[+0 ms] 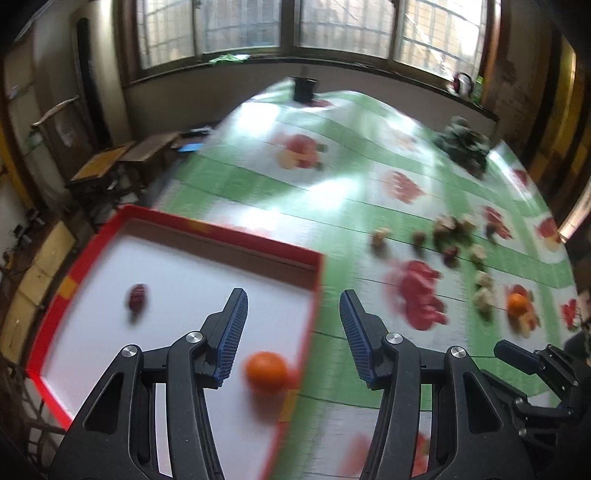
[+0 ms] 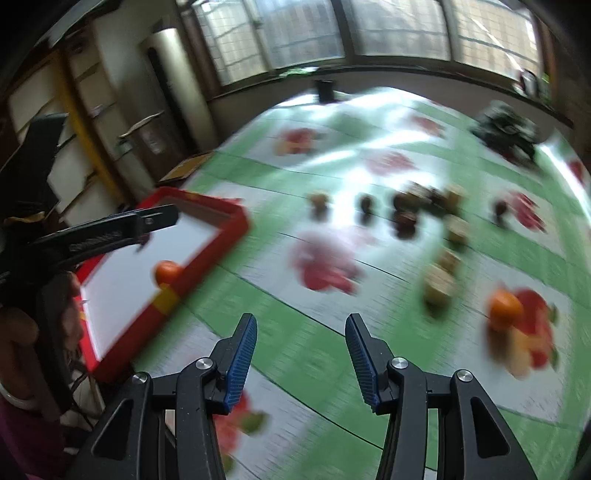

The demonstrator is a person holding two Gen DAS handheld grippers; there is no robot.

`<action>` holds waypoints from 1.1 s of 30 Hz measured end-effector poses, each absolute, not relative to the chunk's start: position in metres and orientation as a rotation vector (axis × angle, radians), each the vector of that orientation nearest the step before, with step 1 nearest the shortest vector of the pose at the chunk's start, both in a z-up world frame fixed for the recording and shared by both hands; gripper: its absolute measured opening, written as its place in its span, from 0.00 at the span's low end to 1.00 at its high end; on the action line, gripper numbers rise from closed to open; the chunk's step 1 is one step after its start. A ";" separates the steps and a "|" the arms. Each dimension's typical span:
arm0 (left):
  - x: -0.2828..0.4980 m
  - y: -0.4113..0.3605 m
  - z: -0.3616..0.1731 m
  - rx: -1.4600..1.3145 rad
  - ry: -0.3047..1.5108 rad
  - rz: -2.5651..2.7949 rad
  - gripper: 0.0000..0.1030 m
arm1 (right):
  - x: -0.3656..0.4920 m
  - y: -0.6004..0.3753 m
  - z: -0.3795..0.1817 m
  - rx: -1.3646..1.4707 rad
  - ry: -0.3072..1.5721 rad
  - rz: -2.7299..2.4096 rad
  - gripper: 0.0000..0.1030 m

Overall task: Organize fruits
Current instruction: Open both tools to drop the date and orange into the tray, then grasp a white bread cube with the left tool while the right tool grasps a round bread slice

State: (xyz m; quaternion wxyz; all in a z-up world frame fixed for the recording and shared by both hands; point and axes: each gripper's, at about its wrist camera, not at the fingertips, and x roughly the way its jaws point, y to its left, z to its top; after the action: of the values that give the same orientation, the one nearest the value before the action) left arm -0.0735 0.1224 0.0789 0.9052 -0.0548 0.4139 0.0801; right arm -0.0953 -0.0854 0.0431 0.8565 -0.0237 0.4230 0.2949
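Nearest of all, the left gripper [image 1: 293,301] hangs over the right edge of the red tray [image 1: 51,299], its blue-padded jaws spread apart with nothing between them; one jaw stands over the white tray floor and the other over the tablecloth [image 1: 332,362]. Just beyond its left jaw an orange [image 1: 266,371] lies inside the tray, close to the right wall, and a small dark red fruit [image 1: 137,298] sits further left on the tray floor, well apart from the orange. The right gripper [image 2: 301,325] hovers over a green band of the cloth to the right of the tray, its jaws also spread and empty. In the right wrist view the left gripper's black finger reaches across the tray, and the same orange [image 2: 167,271] shows against the tray's near-right wall. Further out and to the right, a second orange [image 2: 506,305] rests on the cloth on top of a printed fruit picture. Beyond it lies a loose scatter of small brown and pale fruits [image 2: 439,282], blurred, running toward the middle of the table. At the far right of the table sits a dark green heap [image 1: 463,146], too smeared to make out, and a small black pot [image 1: 304,88] stands at the far edge beneath the windows [image 1: 236,26].
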 end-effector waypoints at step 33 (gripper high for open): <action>0.051 0.067 0.027 -0.117 1.065 -0.005 0.50 | -0.064 -0.185 0.034 0.074 0.875 0.493 0.47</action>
State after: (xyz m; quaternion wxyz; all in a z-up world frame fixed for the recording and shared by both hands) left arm 0.0510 0.0674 0.0274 0.8599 -0.0559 0.5074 -0.0024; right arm -0.0639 -0.1853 0.0338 0.8760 0.0355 0.4191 0.2362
